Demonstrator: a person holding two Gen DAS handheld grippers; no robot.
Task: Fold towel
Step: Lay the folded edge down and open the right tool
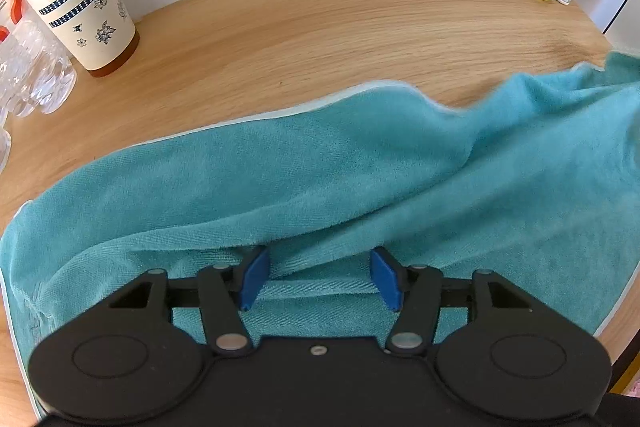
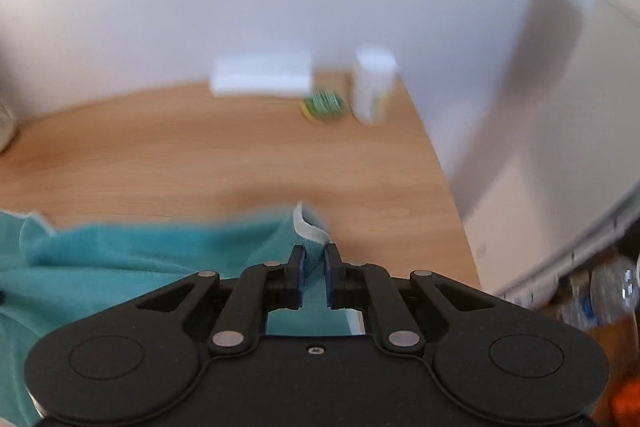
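The teal towel (image 1: 320,167) lies rumpled across the wooden table (image 1: 320,27), soft, light and floppy, best held by its hemmed corners, as the right gripper (image 2: 314,277) pinches one while the left gripper (image 1: 320,277) hovers with fingers apart.
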